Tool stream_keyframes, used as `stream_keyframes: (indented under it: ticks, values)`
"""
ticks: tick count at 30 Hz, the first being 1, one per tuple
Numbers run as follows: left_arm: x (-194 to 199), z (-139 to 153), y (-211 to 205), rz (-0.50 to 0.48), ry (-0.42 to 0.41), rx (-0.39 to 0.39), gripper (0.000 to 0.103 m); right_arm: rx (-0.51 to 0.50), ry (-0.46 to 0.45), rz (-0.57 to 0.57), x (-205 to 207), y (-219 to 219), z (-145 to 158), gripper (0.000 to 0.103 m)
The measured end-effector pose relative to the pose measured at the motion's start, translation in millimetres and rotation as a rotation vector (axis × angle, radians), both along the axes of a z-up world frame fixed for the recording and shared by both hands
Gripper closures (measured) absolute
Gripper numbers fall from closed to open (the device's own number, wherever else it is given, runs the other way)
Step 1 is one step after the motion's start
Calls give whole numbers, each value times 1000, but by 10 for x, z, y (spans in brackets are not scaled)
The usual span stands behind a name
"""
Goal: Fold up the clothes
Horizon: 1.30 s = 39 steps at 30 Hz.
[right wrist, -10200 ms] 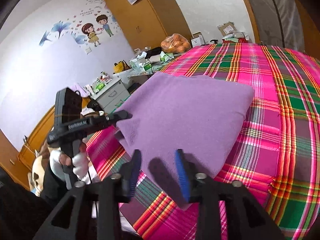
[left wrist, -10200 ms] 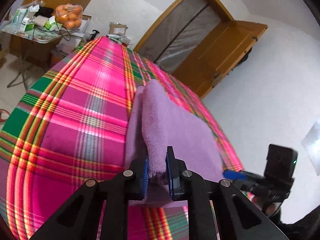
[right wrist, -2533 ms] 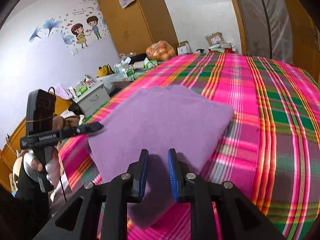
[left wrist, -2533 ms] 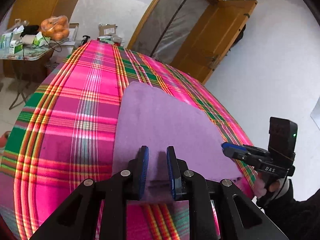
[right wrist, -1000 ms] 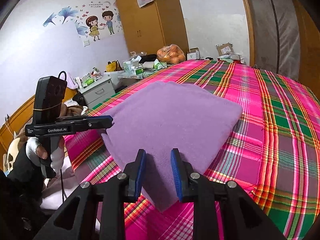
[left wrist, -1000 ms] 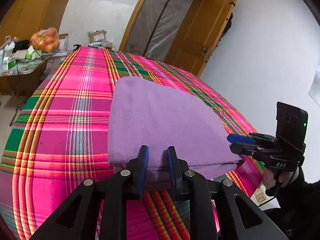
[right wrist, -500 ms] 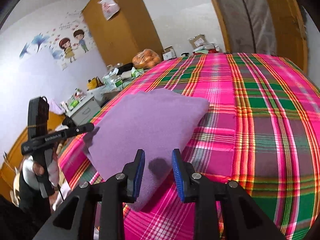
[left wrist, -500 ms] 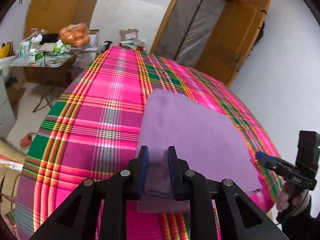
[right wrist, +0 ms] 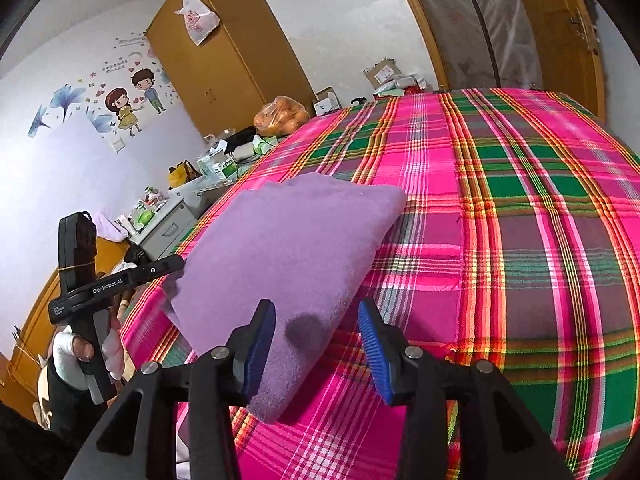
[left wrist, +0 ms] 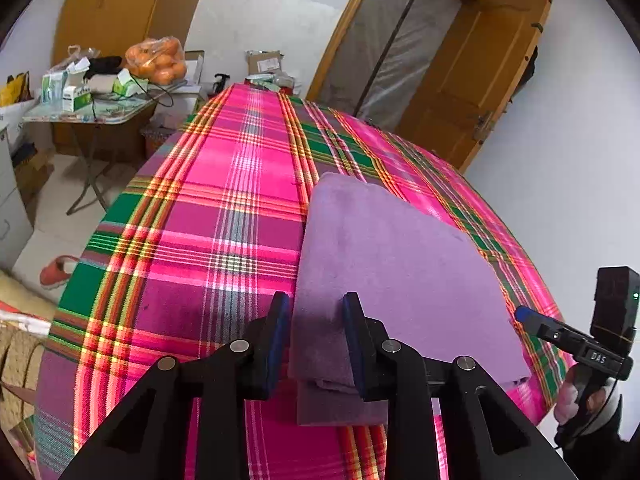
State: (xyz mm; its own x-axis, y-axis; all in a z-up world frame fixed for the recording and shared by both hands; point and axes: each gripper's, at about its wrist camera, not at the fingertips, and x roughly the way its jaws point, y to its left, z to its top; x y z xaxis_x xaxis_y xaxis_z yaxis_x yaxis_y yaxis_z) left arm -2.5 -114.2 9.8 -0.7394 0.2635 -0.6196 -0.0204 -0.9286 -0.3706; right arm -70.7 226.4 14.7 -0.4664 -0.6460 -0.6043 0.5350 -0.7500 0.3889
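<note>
Both grippers sit at the folded purple cloth [left wrist: 392, 272] on the plaid bed [left wrist: 208, 248]: left gripper [left wrist: 316, 336] and right gripper [right wrist: 316, 348] spread, seemingly released. We should withdraw straight back, not dragging layers.

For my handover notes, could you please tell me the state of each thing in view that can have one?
Purple fleece cloth: folded, lying flat on the plaid bedspread.
Left gripper: open, fingers either side of the cloth's near corner.
Right gripper: open, at the cloth's other corner.
Wooden door: open.
Wooden wardrobe: shut.
</note>
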Motion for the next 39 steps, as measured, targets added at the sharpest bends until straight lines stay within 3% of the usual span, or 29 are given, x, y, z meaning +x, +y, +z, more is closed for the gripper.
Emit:
stream_keyframes:
  ticks: [2, 9, 17, 29, 39]
  values:
    - [-13, -19, -13, -13, -8, 12, 62, -2, -9, -5, -22, 11, -6, 57]
    - [-37, -93, -42, -84, -36, 103, 61, -11, -47, -12, -92, 33, -53, 54]
    - [-138, -142, -23, -136, -75, 121, 60, -17, -109, -12, -173, 28, -136, 53]
    - [-181, -152, -40, -133, -61, 164, 59, -76, -187, -2, -316, 4, -210, 48]
    - [-326, -150, -90, -135, -93, 219, 59, -130, -309, -3, -533, -122, -249, 47]
